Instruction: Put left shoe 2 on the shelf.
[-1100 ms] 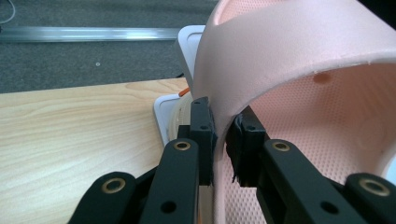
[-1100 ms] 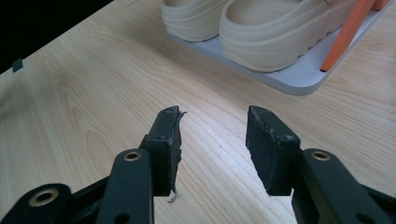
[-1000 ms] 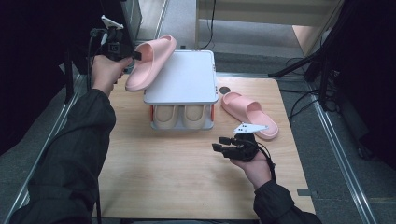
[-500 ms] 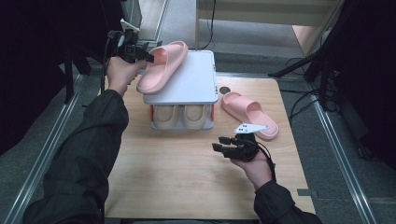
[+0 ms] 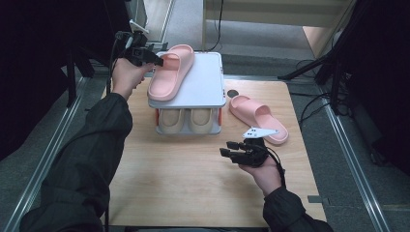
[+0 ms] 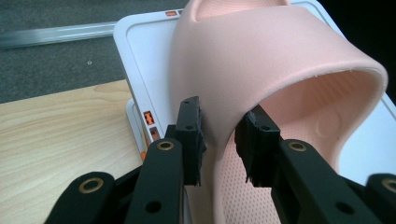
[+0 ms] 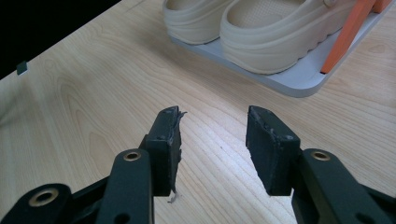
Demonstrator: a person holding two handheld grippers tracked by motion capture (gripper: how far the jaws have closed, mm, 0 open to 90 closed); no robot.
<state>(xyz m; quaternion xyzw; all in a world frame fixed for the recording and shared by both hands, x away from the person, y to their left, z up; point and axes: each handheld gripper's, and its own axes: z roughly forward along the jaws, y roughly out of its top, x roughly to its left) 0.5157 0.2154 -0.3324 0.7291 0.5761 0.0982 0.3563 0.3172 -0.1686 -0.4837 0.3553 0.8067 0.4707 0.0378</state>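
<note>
A pink slipper (image 5: 170, 72) lies slantwise on the white top of a small shoe rack (image 5: 208, 87). My left gripper (image 5: 157, 58) is at the slipper's far left end. In the left gripper view its jaws (image 6: 219, 112) straddle the edge of the slipper's strap (image 6: 280, 70); they have just been opening and no longer pinch it. A second pink slipper (image 5: 258, 118) lies on the table right of the rack. My right gripper (image 5: 225, 148) hovers open and empty over the wooden table (image 7: 212, 116), in front of that slipper.
A pair of beige clogs (image 5: 188, 120) (image 7: 261, 28) fills the rack's lower shelf, between orange side posts (image 7: 348, 37). The wooden table (image 5: 183, 183) is bare in front of the rack. Metal rails run along both sides of the table.
The left gripper carried the pink slipper rightward from beside the rack onto its top, where it now rests, and its jaws have spread. The right gripper has stayed put.
</note>
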